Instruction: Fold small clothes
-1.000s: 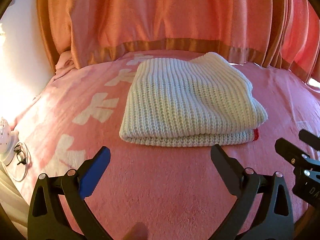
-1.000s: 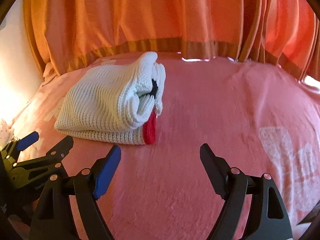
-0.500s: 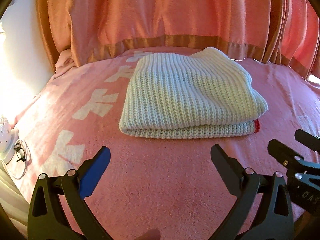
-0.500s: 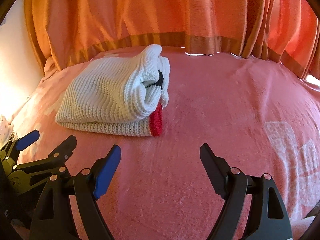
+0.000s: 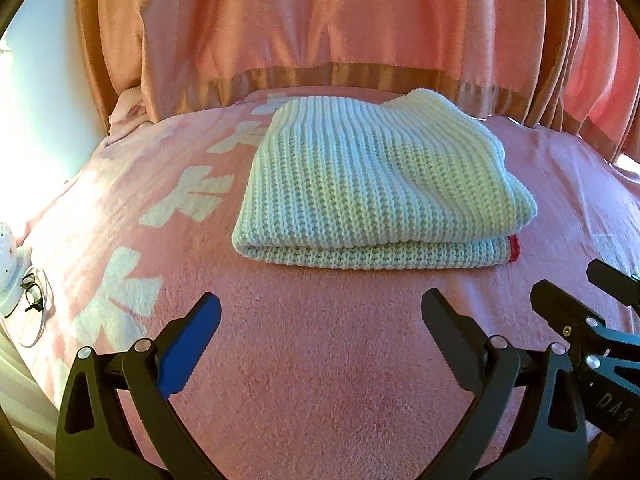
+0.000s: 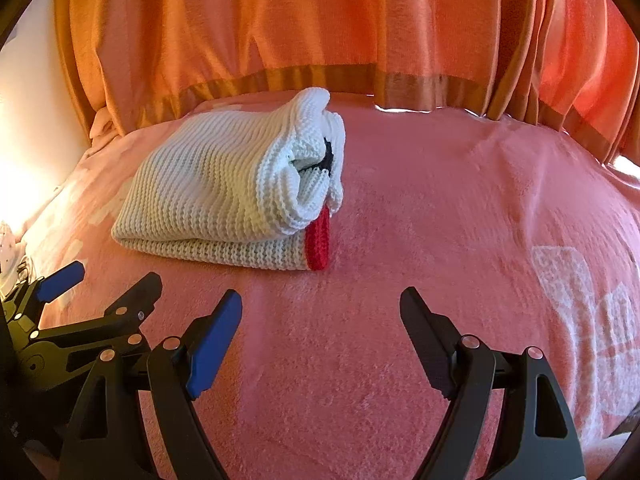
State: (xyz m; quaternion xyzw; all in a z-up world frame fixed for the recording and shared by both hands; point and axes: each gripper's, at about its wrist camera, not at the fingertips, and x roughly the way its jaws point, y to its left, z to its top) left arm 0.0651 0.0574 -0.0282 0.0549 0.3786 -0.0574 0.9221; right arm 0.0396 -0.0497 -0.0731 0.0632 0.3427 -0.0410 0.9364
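Note:
A white knitted garment lies folded in a thick rectangle on the pink blanket, with a red trim at its right near corner. It also shows in the right wrist view, where the red trim and a dark detail sit at its open right end. My left gripper is open and empty, a short way in front of the garment. My right gripper is open and empty, in front of and to the right of the garment. Neither touches it.
Orange-pink curtains hang behind the bed's far edge. A white object, glasses and a cable lie beyond the bed's left edge. The blanket has white prints at the right.
Both grippers have drawn back and lifted slightly from the folded garment, which now sits a little farther off. Both stay open. The garment has not moved.

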